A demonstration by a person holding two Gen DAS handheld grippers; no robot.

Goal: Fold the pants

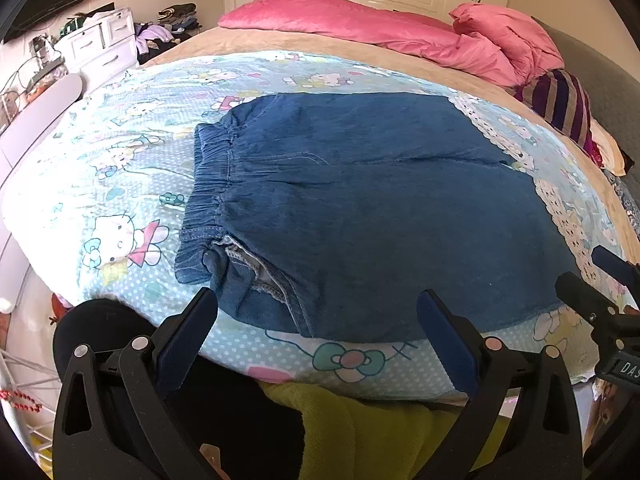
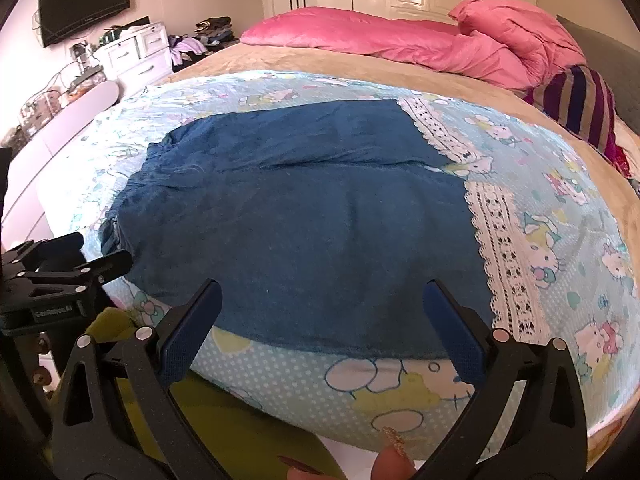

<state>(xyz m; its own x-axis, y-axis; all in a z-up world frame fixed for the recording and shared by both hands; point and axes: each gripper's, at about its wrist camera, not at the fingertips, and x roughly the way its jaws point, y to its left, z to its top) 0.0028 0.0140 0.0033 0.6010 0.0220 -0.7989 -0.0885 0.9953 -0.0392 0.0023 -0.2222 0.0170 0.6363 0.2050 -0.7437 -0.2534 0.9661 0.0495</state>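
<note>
Blue denim pants [image 1: 360,208] lie flat on a light-blue cartoon-print sheet [image 1: 120,184], the elastic waistband [image 1: 208,184] to the left and white lace hems [image 2: 500,248] to the right. My left gripper [image 1: 318,312] hangs open at the near edge of the pants, close to the waistband corner, nothing between its fingers. In the right wrist view the same pants [image 2: 304,232] fill the middle. My right gripper [image 2: 322,300] is open over their near edge, left of the lace hem. Each gripper shows at the side of the other's view.
The sheet covers a bed [image 1: 280,42] with a tan blanket, a pink duvet [image 2: 400,44] and a striped cushion [image 2: 580,104] at the far right. White drawers [image 2: 136,56] and a wall TV [image 2: 84,0] stand far left. Yellow-green cloth [image 1: 360,432] hangs below the bed's near edge.
</note>
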